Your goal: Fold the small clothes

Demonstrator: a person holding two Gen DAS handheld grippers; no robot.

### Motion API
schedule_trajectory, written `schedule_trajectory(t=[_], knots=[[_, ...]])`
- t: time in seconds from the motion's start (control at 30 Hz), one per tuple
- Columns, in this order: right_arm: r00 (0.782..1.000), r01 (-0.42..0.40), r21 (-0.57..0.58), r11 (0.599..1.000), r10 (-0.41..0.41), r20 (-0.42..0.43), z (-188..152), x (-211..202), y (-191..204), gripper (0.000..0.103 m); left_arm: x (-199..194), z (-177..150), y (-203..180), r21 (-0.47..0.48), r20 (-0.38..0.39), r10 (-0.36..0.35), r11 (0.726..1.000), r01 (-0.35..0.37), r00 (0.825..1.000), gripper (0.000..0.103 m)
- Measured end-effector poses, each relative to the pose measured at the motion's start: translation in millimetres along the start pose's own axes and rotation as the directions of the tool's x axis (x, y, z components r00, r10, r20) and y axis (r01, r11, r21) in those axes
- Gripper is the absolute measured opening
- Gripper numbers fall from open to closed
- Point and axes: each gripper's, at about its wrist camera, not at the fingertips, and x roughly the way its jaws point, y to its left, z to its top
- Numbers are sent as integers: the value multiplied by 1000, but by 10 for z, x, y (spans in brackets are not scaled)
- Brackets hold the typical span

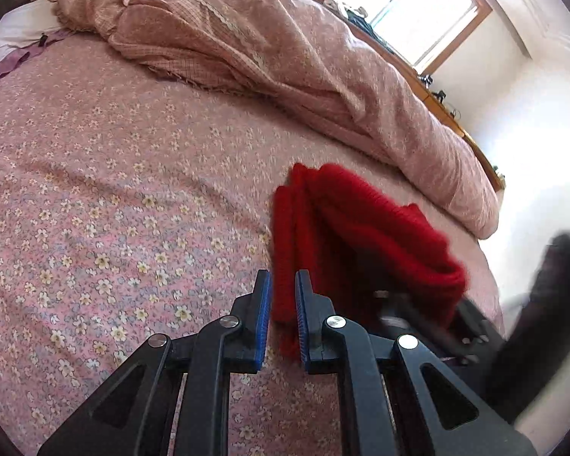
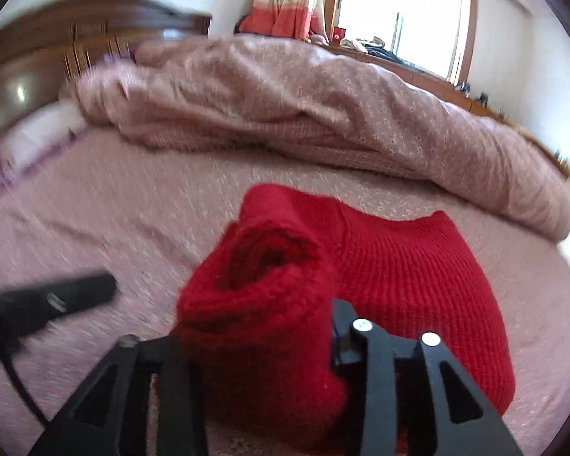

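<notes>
A red knitted sweater (image 1: 361, 228) lies partly folded on the pink floral bedsheet (image 1: 95, 190). My left gripper (image 1: 283, 277) is shut on a ribbed edge of it, the blue pads pinching the red knit between them. In the right wrist view the sweater (image 2: 418, 266) spreads flat to the right, with a rolled, bunched fold in front. My right gripper (image 2: 258, 319) stands open around that fold; the knit hides its left fingertip. The right gripper (image 1: 418, 315) shows blurred under the sweater in the left view. The left gripper (image 2: 57, 296) is a dark blur at the left.
A rumpled pink quilt (image 2: 323, 106) lies heaped along the far side of the bed. A wooden headboard (image 2: 38, 57) and a white pillow (image 2: 38, 136) are at the left. A window (image 2: 399, 11) lies beyond. The bed's edge (image 1: 490, 266) runs close on the right.
</notes>
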Motion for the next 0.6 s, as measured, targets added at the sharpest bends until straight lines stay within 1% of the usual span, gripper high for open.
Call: schedule_trajectory(t=[0.03,0.07,0.1,0.13,0.17,0.2,0.23,0.27,0.3,0.33,0.37,0.4,0.43,0.47,0.5,0.53,0.6], knots=[[998,-60,38,997,59,27,16,-69,-103,65,7,-8,-12,-3,-12,-19,1000,19,1000,8],[992,-113,75,991,109,58,21,-182,-201,82,1,-10,2,-8,-23,-46,999,46,999,9],[984,-157,119,980,145,104,12,-370,-334,89,23,-9,-13,-10,-34,-74,997,73,997,14],[979,-174,135,975,156,131,12,-470,-375,90,15,-34,-51,-12,-49,-115,993,115,992,20],[968,-206,148,967,179,177,-24,-670,-494,91,-2,-52,-70,-13,-55,-138,990,137,989,23],[962,-216,147,965,185,201,-65,-815,-587,93,-34,-108,-107,-17,-64,-178,984,177,982,29],[962,-204,138,969,172,211,-103,-934,-654,94,-63,-166,-134,-23,-75,-214,977,213,974,37],[964,-186,128,974,156,215,-135,-1002,-690,96,-89,-228,-162,-37,-86,-259,966,257,962,42],[969,-150,102,983,126,214,-229,-1128,-808,96,-99,-309,-173,-71,-98,-323,946,318,941,55],[974,-124,80,989,106,201,-284,-1183,-891,96,-93,-361,-187,-109,-100,-372,926,362,923,65],[981,-92,58,994,80,177,-342,-1212,-980,96,-67,-372,-198,-137,-101,-404,911,389,909,67],[987,-63,30,998,58,149,-423,-1221,-1057,96,5,-383,-207,-179,-112,-445,888,423,888,69],[990,-42,8,999,41,135,-472,-1217,-1103,96,103,-374,-210,-221,-128,-470,872,437,873,69],[992,-3,-20,1000,5,125,-579,-1200,-1179,96,195,-359,-200,-258,-134,-480,862,437,867,69],[992,19,-18,1000,-17,125,-664,-1179,-1246,96,290,-332,-190,-290,-135,-479,856,428,867,69],[992,21,-1,1000,-20,124,-713,-1139,-1305,96,362,-309,-171,-311,-137,-471,855,414,871,69],[995,-8,91,996,-1,97,-834,-1023,-1450,96,479,-255,-131,-343,-132,-455,854,390,881,69]])
